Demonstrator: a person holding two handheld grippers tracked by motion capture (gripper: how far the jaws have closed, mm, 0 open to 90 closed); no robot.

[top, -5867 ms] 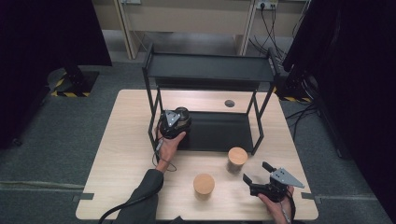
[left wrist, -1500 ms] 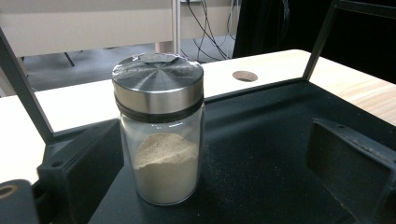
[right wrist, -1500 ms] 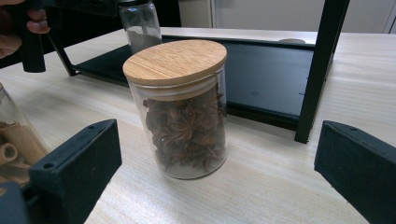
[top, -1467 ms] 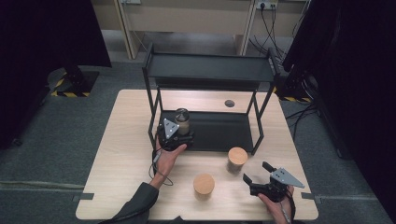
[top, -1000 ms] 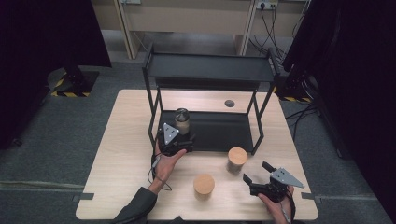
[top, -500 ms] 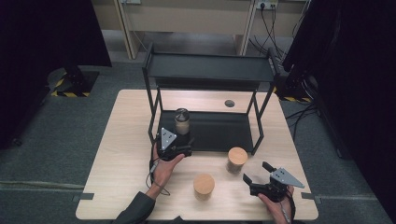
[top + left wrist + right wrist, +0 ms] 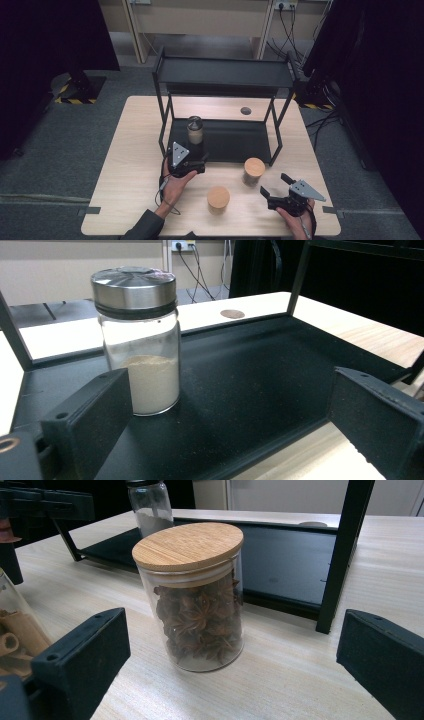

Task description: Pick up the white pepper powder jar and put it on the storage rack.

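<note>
A glass jar with a metal lid (image 7: pixel 194 130) (image 7: pixel 135 340), half full of pale powder, stands upright on the black lower shelf (image 7: pixel 235 140) of the rack. My left gripper (image 7: pixel 199 162) (image 7: pixel 230 405) is open just in front of that shelf, its jaws apart from the jar. A wooden-lidded jar of star anise (image 7: pixel 253 171) (image 7: pixel 195 600) stands on the table before my open right gripper (image 7: pixel 275 185) (image 7: pixel 235 650), untouched between the jaw lines. A second wooden-lidded jar (image 7: pixel 218 199) (image 7: pixel 15 625) holding rolled brown sticks stands to its left.
The black two-tier rack (image 7: pixel 225 72) takes up the middle and back of the wooden table (image 7: pixel 130 150); its front right leg (image 7: pixel 340 555) rises close behind the star anise jar. A round cable hole (image 7: pixel 245 110) lies behind the shelf. Grey floor surrounds the table.
The left gripper has let go of the metal-lidded jar on the lower shelf and drawn back toward the person. The right gripper has stayed still.
</note>
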